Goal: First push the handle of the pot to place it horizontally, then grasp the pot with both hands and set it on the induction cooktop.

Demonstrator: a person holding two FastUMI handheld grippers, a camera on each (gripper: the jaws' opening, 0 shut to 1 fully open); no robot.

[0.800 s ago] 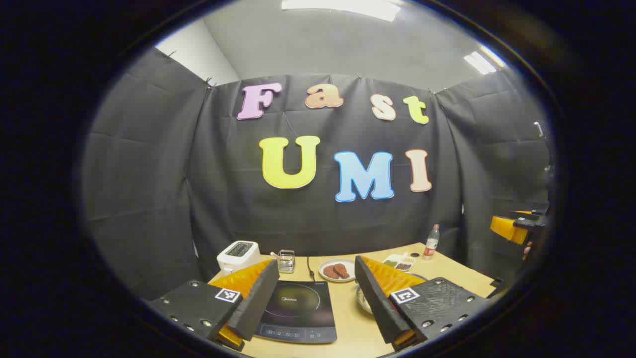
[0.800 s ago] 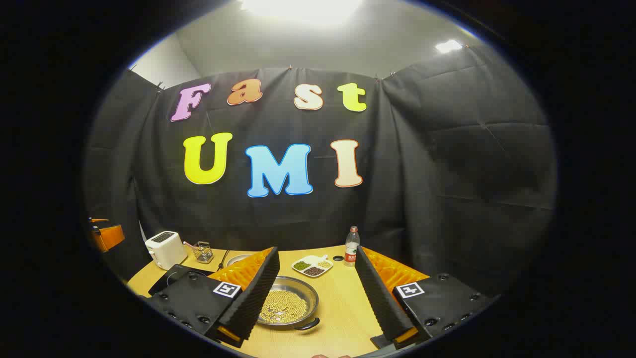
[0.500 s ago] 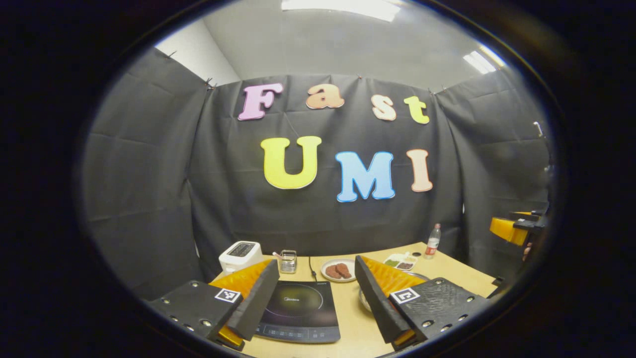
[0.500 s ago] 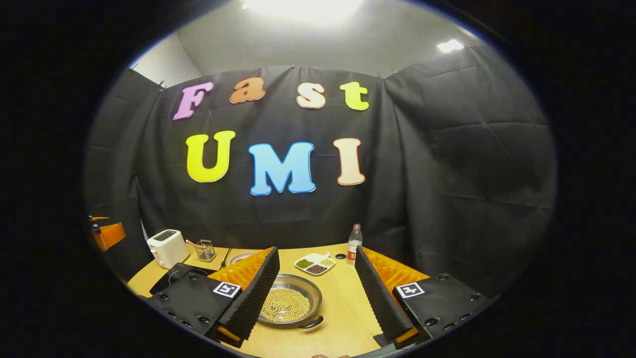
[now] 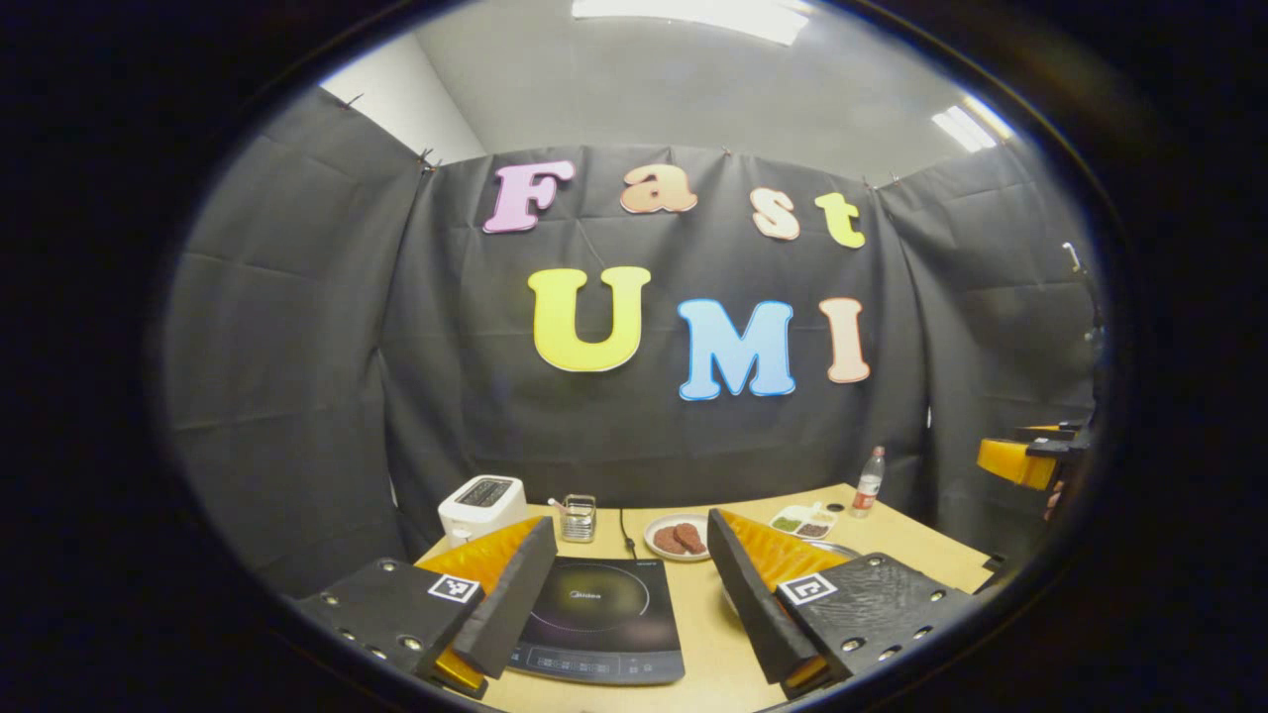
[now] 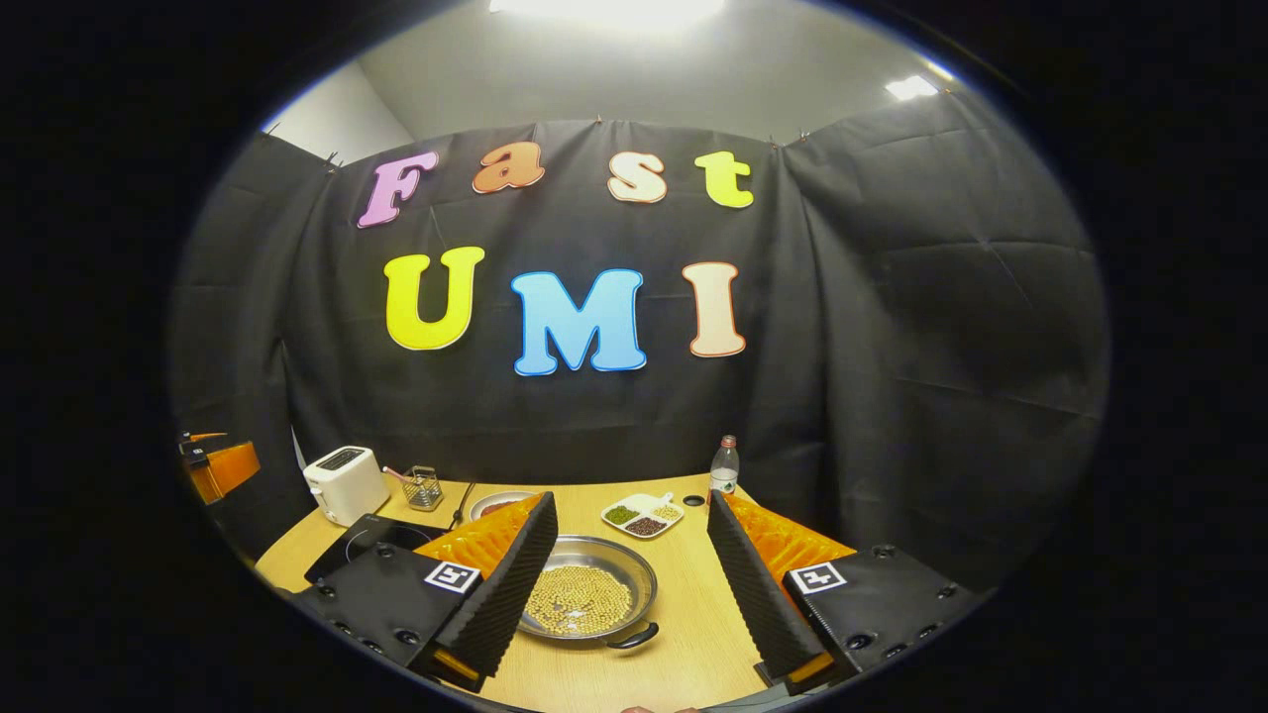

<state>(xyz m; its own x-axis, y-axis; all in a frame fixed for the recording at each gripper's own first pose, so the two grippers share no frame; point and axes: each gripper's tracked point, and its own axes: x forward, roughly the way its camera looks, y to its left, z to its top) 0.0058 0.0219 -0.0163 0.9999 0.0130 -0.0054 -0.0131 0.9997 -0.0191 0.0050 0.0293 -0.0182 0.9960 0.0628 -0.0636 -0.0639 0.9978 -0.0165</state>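
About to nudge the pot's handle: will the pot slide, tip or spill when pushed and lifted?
The pot is wide, shallow and looks like metal on a smooth table, so it will probably slide or spin rather than tip. The loose beans inside add weight and may shift or spill if it tilts. The handle is small, so the grip looks slim.
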